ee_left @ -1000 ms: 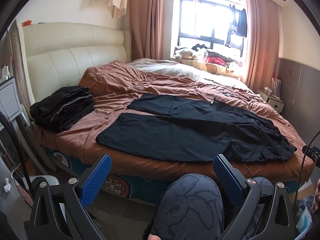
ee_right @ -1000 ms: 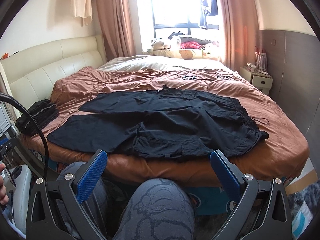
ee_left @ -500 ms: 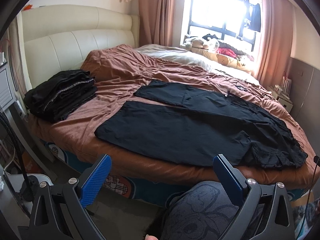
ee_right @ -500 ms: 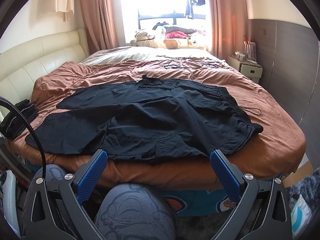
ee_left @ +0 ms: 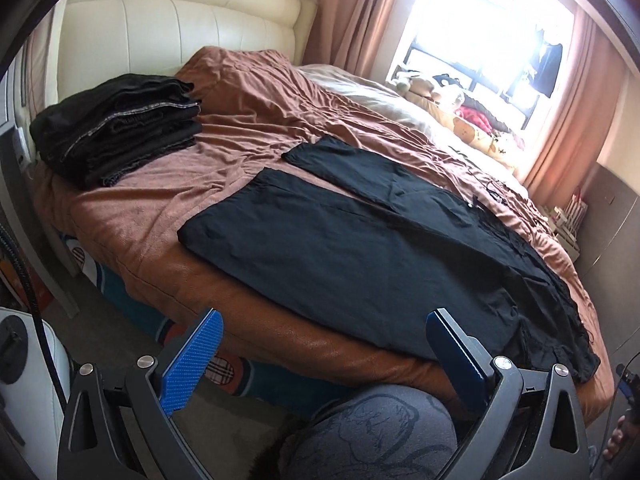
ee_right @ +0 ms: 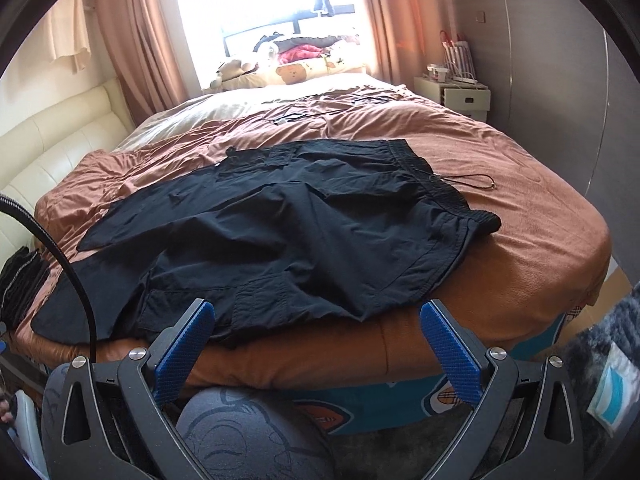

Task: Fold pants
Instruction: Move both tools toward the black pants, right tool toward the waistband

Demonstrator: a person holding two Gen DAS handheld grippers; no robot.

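Left wrist view: The pants [ee_left: 360, 248] lie spread flat on the bed [ee_left: 224, 152], both legs pointing left, the near leg close along the near bed edge. No fold is made yet; by this evidence the whole task is left to do. The left claw [ee_left: 324, 340] is spread wide and holds nothing. It hangs off the near edge of the bed, apart from the cloth. A stack of folded dark clothes [ee_left: 116, 120] sits at the far left near the headboard [ee_left: 180, 24], well apart from the leg hems. Bare bedcover lies between the stack and the hems, giving room to fold leftward.

Right wrist view: The waistband [ee_right: 444, 196] lies to the right, with a drawstring [ee_right: 472, 180] trailing onto the cover. The right claw [ee_right: 316, 332] is spread wide, empty, just short of the near hip of the pants [ee_right: 304, 240]. Open cover lies right and far of the waistband. The person's knee [ee_right: 248, 432] sits below the claw, against the bed side, limiting low approach.
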